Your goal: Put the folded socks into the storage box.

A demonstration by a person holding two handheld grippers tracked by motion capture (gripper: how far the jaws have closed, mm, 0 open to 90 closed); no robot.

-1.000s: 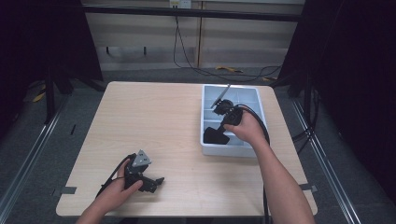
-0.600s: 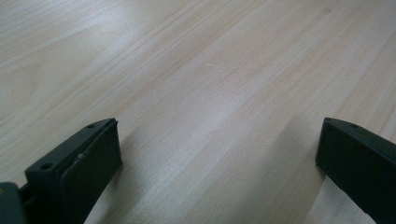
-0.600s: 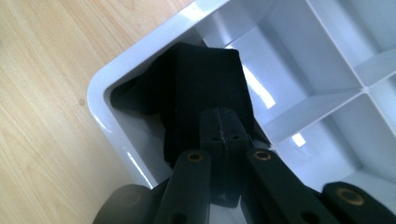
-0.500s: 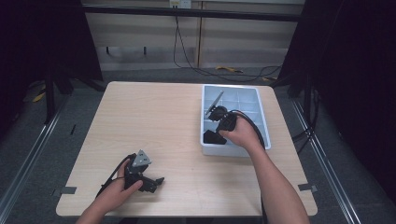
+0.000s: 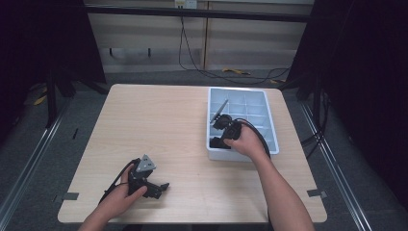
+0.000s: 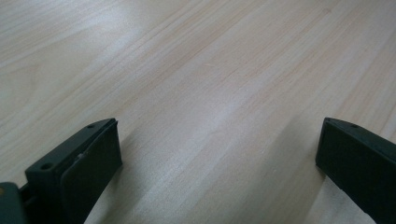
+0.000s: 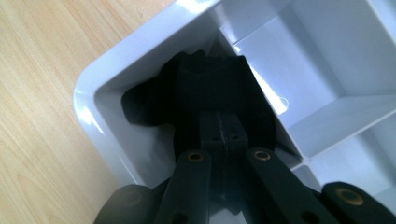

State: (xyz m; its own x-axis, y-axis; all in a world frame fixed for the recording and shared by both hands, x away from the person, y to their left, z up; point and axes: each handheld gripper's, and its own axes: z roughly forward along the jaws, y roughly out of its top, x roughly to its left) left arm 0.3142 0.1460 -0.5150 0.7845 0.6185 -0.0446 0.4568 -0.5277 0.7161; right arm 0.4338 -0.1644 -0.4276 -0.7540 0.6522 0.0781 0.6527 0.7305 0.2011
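A pale grey divided tray stands on the right half of the wooden table. My right gripper reaches down into the tray's near-left corner compartment. In the right gripper view its jaws are pressed together, gripper shut, with a dark shape against the tips. I cannot tell whether that shape is pinched. My left gripper rests low over the table's near left part. Its jaws stand wide apart over bare wood, gripper open.
The tray's other compartments look white and bare. Black cables trail from the right gripper over the tray's near edge. Dark frames and floor rails flank the table.
My right hand has come nearer and lower, from the tray's middle left into its near-left corner. The left hand and gripper have stayed put.
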